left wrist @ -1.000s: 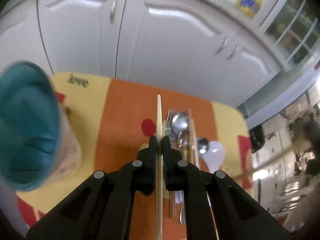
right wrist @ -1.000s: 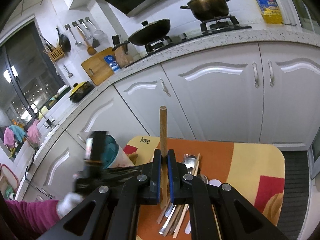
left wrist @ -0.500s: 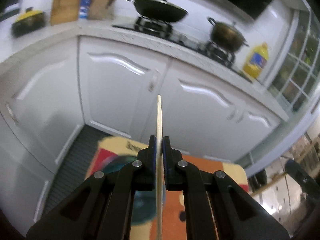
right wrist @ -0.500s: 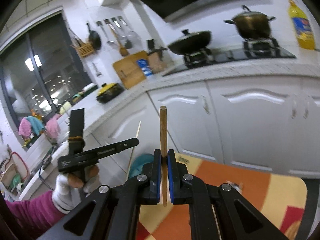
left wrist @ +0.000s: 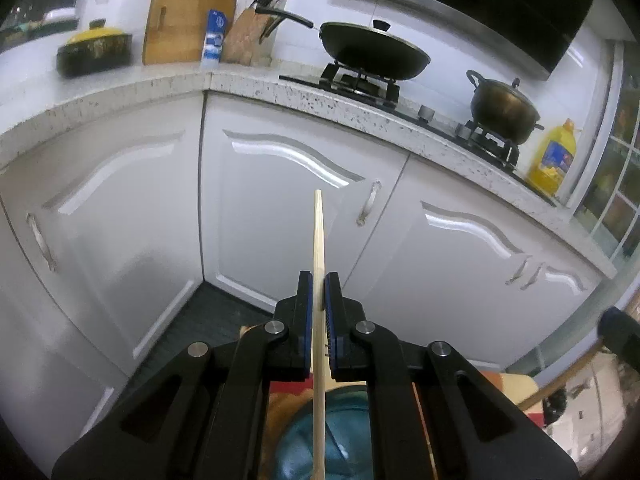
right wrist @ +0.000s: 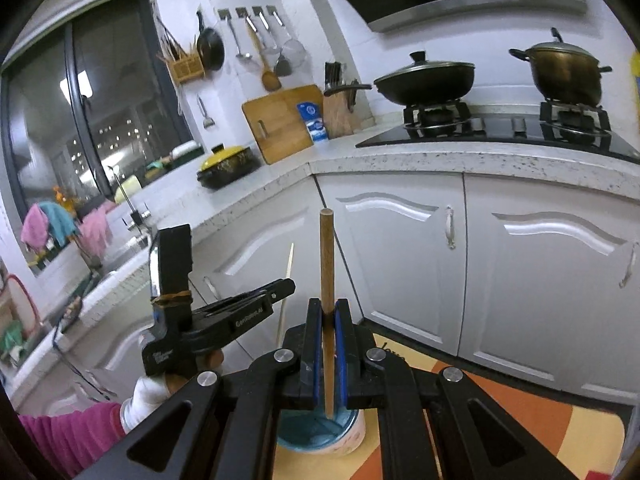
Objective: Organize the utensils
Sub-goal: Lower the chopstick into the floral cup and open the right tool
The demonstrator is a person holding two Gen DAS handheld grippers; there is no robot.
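Observation:
My left gripper [left wrist: 319, 284] is shut on a pale wooden chopstick [left wrist: 319, 240] that stands upright, its lower end over the teal-lined cup [left wrist: 344, 448] below. My right gripper [right wrist: 328, 308] is shut on a darker brown chopstick [right wrist: 327, 256], also upright, its lower tip just above the same cup [right wrist: 320, 428]. In the right wrist view the left gripper [right wrist: 280, 286] sits to the left with its pale chopstick [right wrist: 286, 284]. The cup stands on an orange and yellow mat [right wrist: 500, 420].
White cabinet doors [right wrist: 400, 260] stand behind the mat, under a speckled counter [left wrist: 360, 108] with a wok [left wrist: 372, 48], a pot [right wrist: 564, 68] and a cutting board [right wrist: 280, 120]. A yellow oil bottle [left wrist: 554, 160] stands at the right.
Both grippers have tilted up from the mat and the utensil pile, turning their chopsticks upright. They now hang over the teal cup, which has come under both.

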